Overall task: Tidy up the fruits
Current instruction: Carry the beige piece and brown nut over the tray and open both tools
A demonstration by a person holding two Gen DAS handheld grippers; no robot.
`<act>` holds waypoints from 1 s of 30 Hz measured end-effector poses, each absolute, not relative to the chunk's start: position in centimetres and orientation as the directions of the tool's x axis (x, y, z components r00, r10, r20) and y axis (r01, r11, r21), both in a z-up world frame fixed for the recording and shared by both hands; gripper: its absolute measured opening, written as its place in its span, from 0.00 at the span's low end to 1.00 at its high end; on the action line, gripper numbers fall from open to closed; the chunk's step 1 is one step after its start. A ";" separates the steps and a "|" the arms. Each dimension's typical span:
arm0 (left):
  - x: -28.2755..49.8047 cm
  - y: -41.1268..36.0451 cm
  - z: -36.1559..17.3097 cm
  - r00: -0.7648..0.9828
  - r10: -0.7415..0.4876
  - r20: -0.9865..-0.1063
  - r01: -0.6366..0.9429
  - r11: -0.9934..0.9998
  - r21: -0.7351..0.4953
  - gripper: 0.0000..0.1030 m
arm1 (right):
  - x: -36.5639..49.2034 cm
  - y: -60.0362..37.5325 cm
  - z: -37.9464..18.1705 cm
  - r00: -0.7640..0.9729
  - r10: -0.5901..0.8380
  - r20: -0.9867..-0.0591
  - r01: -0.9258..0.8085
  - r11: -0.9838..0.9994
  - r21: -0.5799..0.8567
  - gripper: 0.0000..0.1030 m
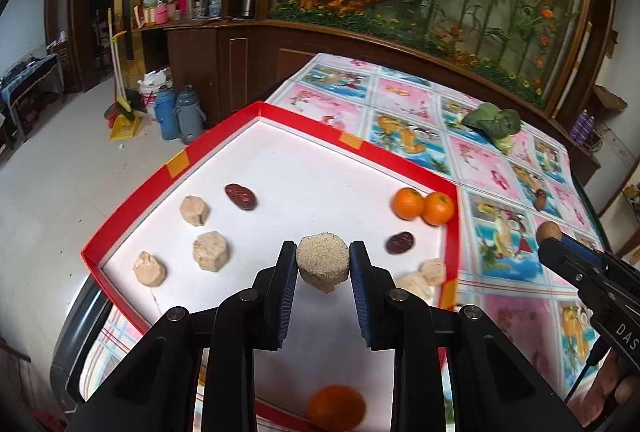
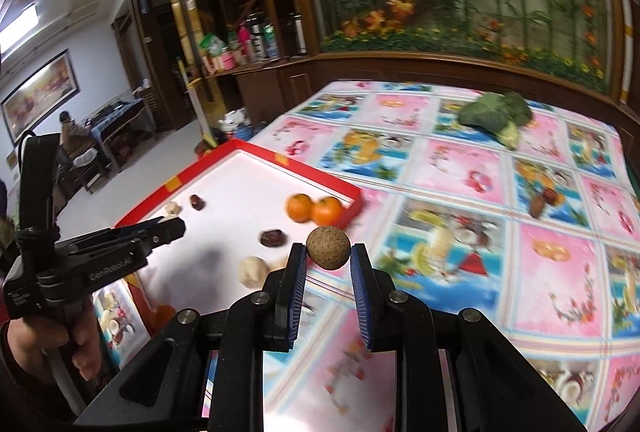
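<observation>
My left gripper (image 1: 323, 250) is shut on a beige sesame cake (image 1: 322, 264) and holds it above the red-rimmed white tray (image 1: 280, 119). In the tray lie three more beige cakes (image 1: 211, 251), two red dates (image 1: 240, 196), two oranges (image 1: 423, 206) at the right rim, and a third orange (image 1: 337, 408) near the front. My right gripper (image 2: 328, 250) is shut on a round brown longan (image 2: 328, 247) and holds it over the tablecloth just right of the tray (image 2: 320, 177). The right gripper also shows in the left wrist view (image 1: 550, 238).
A green leafy vegetable (image 2: 498, 117) lies far back on the patterned tablecloth (image 2: 520, 272). A date and a brown fruit (image 2: 542, 201) lie on the cloth at the right. Wooden cabinets and a flower display stand behind the table. Thermos flasks (image 1: 180, 113) stand on the floor.
</observation>
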State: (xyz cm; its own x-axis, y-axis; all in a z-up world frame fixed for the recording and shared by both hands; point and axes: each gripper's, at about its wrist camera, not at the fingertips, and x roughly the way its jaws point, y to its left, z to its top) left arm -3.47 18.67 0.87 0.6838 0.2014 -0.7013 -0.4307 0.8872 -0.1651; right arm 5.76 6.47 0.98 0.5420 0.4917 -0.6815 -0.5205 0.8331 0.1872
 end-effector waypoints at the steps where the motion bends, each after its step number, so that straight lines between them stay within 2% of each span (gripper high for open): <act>1: -3.3 19.0 0.8 0.681 0.204 -0.704 -0.436 0.885 -0.165 0.24 | 5.9 7.1 0.9 0.534 0.498 -0.683 -0.531 0.826 0.188 0.22; 30: -0.1 26.3 -1.0 0.612 0.307 -0.729 -0.564 0.815 -0.131 0.25 | 12.2 17.5 -3.0 0.386 0.542 -0.746 -0.653 0.732 0.194 0.23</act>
State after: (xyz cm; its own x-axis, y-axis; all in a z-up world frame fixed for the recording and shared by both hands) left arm -0.08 26.27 -1.04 0.6124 0.3068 -0.7286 -0.5641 0.8153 -0.1308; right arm 12.22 17.53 -3.00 0.3862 0.5422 -0.7462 -0.6530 0.7321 0.1939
